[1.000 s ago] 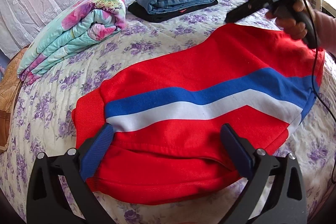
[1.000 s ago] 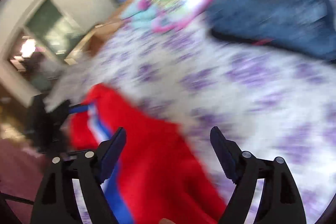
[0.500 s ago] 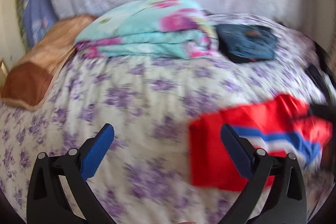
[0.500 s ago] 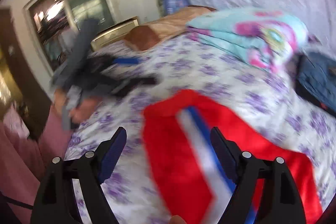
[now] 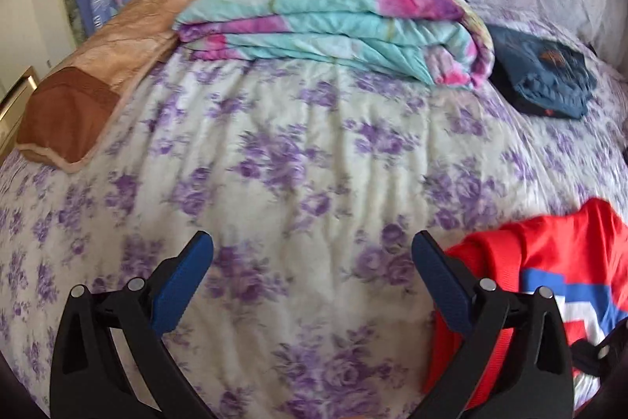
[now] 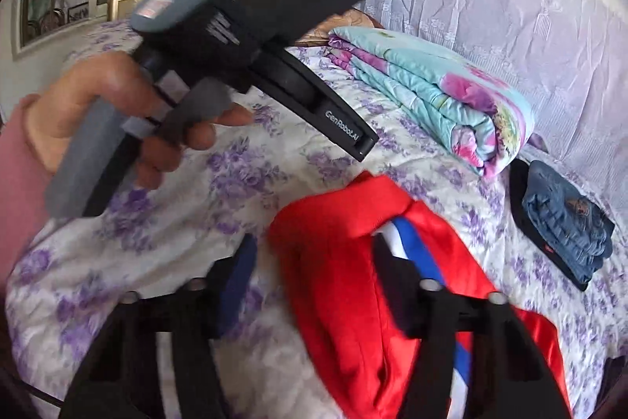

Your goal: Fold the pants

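1. The left gripper (image 5: 312,258) hangs over the flowered bedspread (image 5: 298,160) with its jaws wide apart and only bare bedding between them.
2. The red pants (image 5: 549,262), with a blue and white stripe, lie bunched at about 4 o'clock in the left wrist view, just beside the left gripper's right finger.
3. The right gripper (image 6: 314,262) has just been closing its jaws. They stand at a middling gap, with a raised fold of the pants between them. Blur hides whether the pads press the cloth.
4. In the right wrist view the pants run from the centre toward 5 o'clock.
5. A hand (image 6: 117,112) with a pink sleeve holds the left gripper's handle at 10 o'clock in that view.
6. A folded floral quilt (image 5: 333,14) sits at 12 o'clock in the left wrist view, folded jeans (image 5: 545,81) at 2 o'clock, and a brown pillow (image 5: 90,81) at 10 o'clock.
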`<state>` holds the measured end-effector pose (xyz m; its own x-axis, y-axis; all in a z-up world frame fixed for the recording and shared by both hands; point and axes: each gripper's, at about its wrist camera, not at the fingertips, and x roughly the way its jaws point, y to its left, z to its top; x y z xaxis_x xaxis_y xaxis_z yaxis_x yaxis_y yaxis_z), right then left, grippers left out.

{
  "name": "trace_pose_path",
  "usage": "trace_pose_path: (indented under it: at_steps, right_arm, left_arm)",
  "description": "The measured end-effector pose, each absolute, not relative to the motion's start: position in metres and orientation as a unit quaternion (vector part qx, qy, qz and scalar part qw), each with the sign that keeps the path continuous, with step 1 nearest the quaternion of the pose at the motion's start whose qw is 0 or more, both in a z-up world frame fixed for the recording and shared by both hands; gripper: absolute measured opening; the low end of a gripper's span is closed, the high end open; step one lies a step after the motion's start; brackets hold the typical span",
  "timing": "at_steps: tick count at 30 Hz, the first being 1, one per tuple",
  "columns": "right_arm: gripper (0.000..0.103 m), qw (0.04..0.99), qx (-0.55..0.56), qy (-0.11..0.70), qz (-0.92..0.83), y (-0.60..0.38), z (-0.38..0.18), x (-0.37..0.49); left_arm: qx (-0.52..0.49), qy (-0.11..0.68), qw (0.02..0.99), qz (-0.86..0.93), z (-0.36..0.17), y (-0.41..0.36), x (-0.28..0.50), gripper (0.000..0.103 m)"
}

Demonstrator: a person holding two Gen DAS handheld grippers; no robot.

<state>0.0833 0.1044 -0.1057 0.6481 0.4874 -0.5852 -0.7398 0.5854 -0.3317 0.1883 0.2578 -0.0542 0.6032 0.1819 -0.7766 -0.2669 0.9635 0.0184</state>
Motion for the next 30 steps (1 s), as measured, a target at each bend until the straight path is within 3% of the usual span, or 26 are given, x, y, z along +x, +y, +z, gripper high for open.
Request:
trace_pose_path:
  at_steps: [8, 10, 15, 18, 20, 21, 22, 23, 30]
  right_arm:
    - [0.034, 0.848, -0.339, 0.233, 0.333, 0.125, -0.116, 0.091]
    - [0.019, 0.854, -0.334, 0.230, 0.325, 0.126, -0.112, 0.093]
    - [0.017, 0.868, -0.293, 0.216, 0.338, 0.127, -0.089, 0.092]
    - [0.018, 0.852, -0.328, 0.227, 0.340, 0.140, -0.109, 0.092]
    - [0.024, 0.845, -0.350, 0.229, 0.335, 0.144, -0.123, 0.090]
    - [0.035, 0.844, -0.354, 0.223, 0.334, 0.145, -0.126, 0.089]
    - [0.060, 0.844, -0.357, 0.217, 0.336, 0.145, -0.127, 0.086]
    - [0.069, 0.841, -0.360, 0.218, 0.340, 0.144, -0.127, 0.084]
    - [0.072, 0.854, -0.285, 0.221, 0.374, 0.100, -0.100, 0.069]
  left_arm:
    - [-0.123, 0.424, 0.886, 0.144, -0.047, 0.296, 0.181, 0.099]
    - [-0.136, 0.423, 0.885, 0.143, -0.046, 0.302, 0.179, 0.099]
    - [-0.144, 0.415, 0.886, 0.146, -0.043, 0.308, 0.176, 0.099]
    - [-0.138, 0.413, 0.889, 0.144, -0.042, 0.306, 0.174, 0.099]
    - [-0.132, 0.411, 0.891, 0.143, -0.041, 0.304, 0.174, 0.099]
    - [-0.128, 0.409, 0.892, 0.144, -0.040, 0.303, 0.173, 0.099]
    - [-0.122, 0.407, 0.893, 0.147, -0.040, 0.301, 0.173, 0.099]
    - [-0.119, 0.407, 0.894, 0.149, -0.039, 0.301, 0.173, 0.099]
    - [-0.095, 0.393, 0.904, 0.139, -0.035, 0.290, 0.171, 0.099]
